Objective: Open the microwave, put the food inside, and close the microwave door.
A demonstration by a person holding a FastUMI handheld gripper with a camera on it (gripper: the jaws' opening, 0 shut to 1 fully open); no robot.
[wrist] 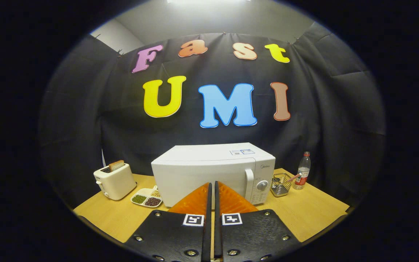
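A white microwave stands on the wooden table with its door shut; a vertical handle and a round dial sit at its right side. A small divided dish with beans and grains lies left of the microwave. My gripper is shut with nothing between its fingers, held above the table in front of the microwave's door and short of it.
A cream toaster with a slice of bread in it stands left of the dish. Right of the microwave are a wire basket and a plastic bottle. Black cloth walls the booth behind.
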